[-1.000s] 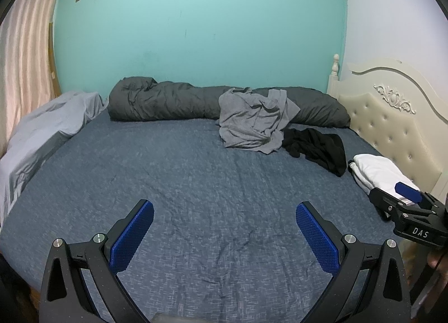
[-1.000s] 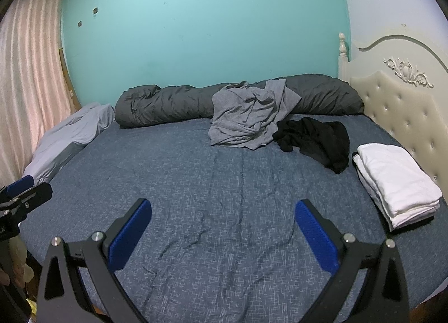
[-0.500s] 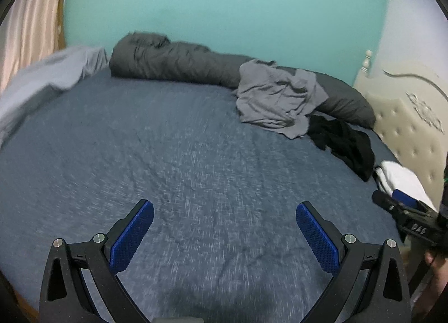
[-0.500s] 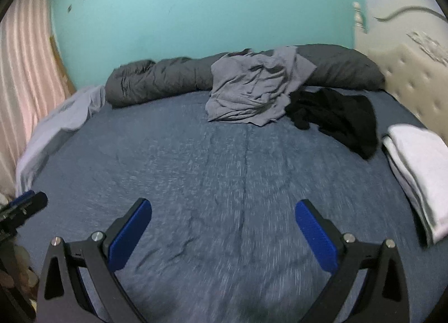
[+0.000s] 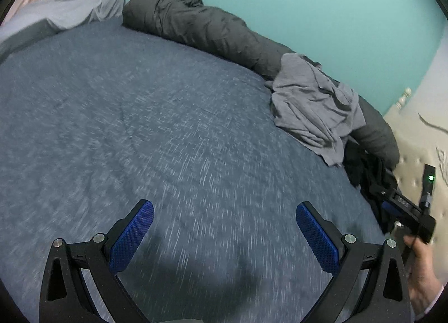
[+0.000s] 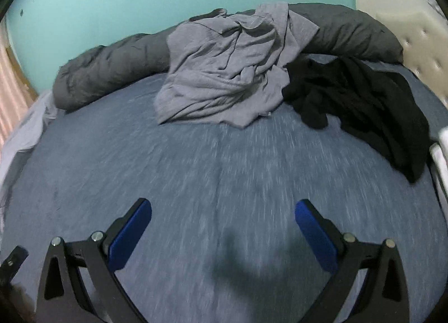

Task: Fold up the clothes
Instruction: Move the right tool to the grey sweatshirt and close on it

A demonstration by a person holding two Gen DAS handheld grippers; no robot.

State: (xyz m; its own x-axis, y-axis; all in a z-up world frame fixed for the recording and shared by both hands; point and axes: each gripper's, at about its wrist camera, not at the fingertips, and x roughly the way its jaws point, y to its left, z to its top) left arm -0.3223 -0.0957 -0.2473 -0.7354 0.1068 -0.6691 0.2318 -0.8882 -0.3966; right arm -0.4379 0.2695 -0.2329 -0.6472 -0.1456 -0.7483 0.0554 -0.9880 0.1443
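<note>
Holding both tools low over the near part of the bed (image 6: 212,171), you are carrying nothing: the left gripper (image 5: 224,229) is standing wide open with bare sheet between its blue pads, and the right gripper (image 6: 222,227) is spread just as wide, also empty. Judging by what is lying here, the folding is only partly done. A white folded stack (image 6: 442,155) is peeking in at the far right edge of the right wrist view, and it looks finished, though most of it is cut off. Two pieces are waiting unfolded: the grey garment (image 6: 226,71) is lying crumpled at the far side, draped partly up onto the rolled dark duvet (image 6: 106,71), and the black garment (image 6: 364,104) is lying bunched just to its right, touching its hem. In the left wrist view the grey garment (image 5: 313,107) is sitting far right, well apart from that claw. Nothing is blocking the open sheet between you and the pile. The overlap with the duvet may be the snag: the grey piece could be dragging bedding when lifted. The padded headboard (image 6: 414,26) is crowding the right side, and a pale blanket (image 5: 61,12) is lying far left.
</note>
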